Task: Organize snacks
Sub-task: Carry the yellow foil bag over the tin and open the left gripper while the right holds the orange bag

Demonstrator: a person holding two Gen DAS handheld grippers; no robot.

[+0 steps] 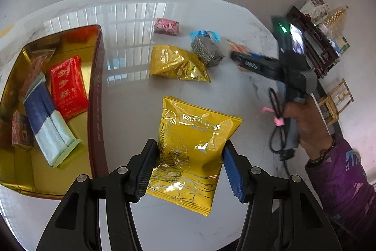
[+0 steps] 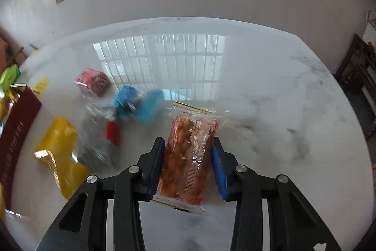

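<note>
My left gripper (image 1: 190, 157) is shut on a yellow snack packet (image 1: 195, 145) with silver print, held over the white marble table (image 1: 131, 109). To its left lies a gold tin (image 1: 94, 58) with a red packet (image 1: 67, 84), a blue-and-white packet (image 1: 47, 124) and other snacks inside. My right gripper (image 2: 189, 157) is shut on a clear packet of orange-red snacks (image 2: 190, 157); in the left wrist view the gripper (image 1: 237, 58) shows blurred at the right. Loose on the table are a gold packet (image 1: 176, 62), a silver one (image 1: 206, 51), a blue one (image 1: 205, 35) and a pink one (image 1: 166, 26).
The tin's dark red side (image 2: 16, 131) and loose yellow (image 2: 58, 152), blue (image 2: 138, 105) and pink (image 2: 92, 81) packets show blurred at the left in the right wrist view. Dark wooden furniture (image 1: 312, 44) and a small wooden stool (image 1: 336, 98) stand beyond the table's right edge.
</note>
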